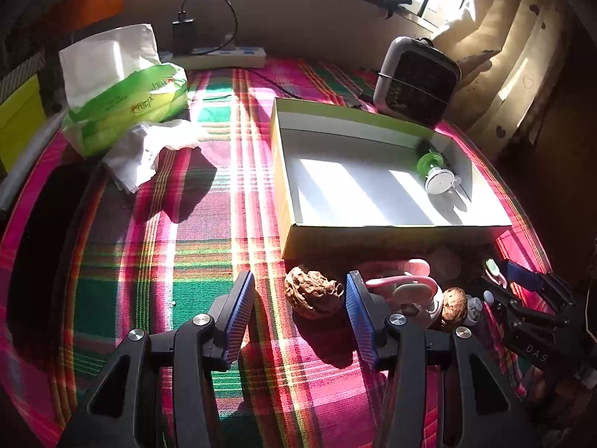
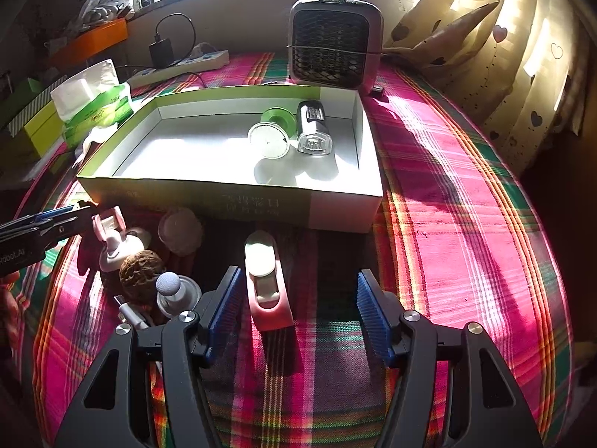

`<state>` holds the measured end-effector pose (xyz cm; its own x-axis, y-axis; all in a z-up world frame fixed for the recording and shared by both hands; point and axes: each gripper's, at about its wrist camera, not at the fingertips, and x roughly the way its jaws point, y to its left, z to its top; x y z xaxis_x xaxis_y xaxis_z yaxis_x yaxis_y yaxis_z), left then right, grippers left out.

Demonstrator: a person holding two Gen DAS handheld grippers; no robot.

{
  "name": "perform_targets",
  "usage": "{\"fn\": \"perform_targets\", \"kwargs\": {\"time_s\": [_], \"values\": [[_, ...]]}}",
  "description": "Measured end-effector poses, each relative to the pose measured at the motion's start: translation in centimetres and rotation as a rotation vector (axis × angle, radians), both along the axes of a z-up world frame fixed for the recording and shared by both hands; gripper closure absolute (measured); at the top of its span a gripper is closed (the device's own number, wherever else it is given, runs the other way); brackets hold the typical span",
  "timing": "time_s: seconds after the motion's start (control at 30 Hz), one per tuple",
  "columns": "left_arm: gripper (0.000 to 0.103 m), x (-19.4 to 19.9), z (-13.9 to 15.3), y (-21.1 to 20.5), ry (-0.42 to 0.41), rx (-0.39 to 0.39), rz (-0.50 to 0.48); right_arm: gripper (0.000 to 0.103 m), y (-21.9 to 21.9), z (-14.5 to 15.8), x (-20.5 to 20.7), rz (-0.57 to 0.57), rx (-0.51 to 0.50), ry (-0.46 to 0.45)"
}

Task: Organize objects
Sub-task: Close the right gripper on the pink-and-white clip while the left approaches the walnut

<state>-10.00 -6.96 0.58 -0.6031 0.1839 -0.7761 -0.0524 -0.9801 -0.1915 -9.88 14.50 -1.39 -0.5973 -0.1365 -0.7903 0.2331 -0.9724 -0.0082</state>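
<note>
In the left wrist view my left gripper (image 1: 297,276) is open over the plaid cloth. A brown walnut (image 1: 313,293) lies between its blue fingertips, nearer the right pad, and neither pad presses it. My right gripper (image 2: 298,272) is also open. A pink-and-white case (image 2: 266,280) lies between its fingers, close to the left pad and not squeezed. Just ahead stands a white box with a green rim (image 1: 283,201) (image 2: 231,186). It holds a green-and-white spool (image 1: 434,171) (image 2: 270,136) and a clear-ended cylinder (image 2: 313,127). Each gripper shows at the edge of the other's view (image 1: 503,283) (image 2: 84,216).
Between the grippers lie a second walnut (image 2: 141,272), a pink toy (image 2: 112,239), a small grey knob-topped piece (image 2: 175,291) and a round translucent lid (image 2: 181,229). A tissue pack (image 1: 123,89), a crumpled tissue (image 1: 149,153), a power strip (image 1: 224,58) and a small fan (image 2: 335,41) stand farther back.
</note>
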Motion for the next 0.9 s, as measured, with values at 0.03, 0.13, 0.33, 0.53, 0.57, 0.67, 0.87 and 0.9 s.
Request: {"fn": "perform_targets", "kwargs": {"time_s": [0.03, 0.13, 0.33, 0.53, 0.57, 0.67, 0.87, 0.9], "values": [[0.056, 0.0, 0.0, 0.1, 0.001, -0.005, 0.002, 0.041, 0.0, 0.0, 0.0, 0.002, -0.001, 0.001], [0.056, -0.1, 0.0, -0.1, 0.004, 0.008, 0.011, 0.041, 0.1, 0.0, -0.1, 0.008, -0.004, 0.001], [0.057, -0.1, 0.0, -0.4, 0.004, 0.020, 0.014, 0.041, 0.1, -0.1, -0.1, 0.010, -0.003, 0.000], [0.072, -0.1, 0.0, -0.8, 0.002, 0.008, 0.034, 0.041, 0.1, -0.1, -0.1, 0.010, -0.005, 0.000], [0.073, -0.1, 0.0, -0.9, 0.002, 0.008, 0.035, 0.041, 0.1, -0.1, -0.1, 0.010, -0.004, 0.000], [0.073, -0.1, 0.0, -0.9, 0.002, 0.011, 0.034, 0.042, 0.1, -0.1, -0.1, 0.011, -0.004, 0.000], [0.073, -0.1, 0.0, -0.9, 0.002, 0.012, 0.034, 0.049, 0.1, 0.0, -0.1, 0.009, -0.006, 0.004], [0.073, -0.1, 0.0, -0.9, 0.002, 0.013, 0.035, 0.051, 0.1, 0.0, 0.0, 0.010, -0.007, 0.005]]}}
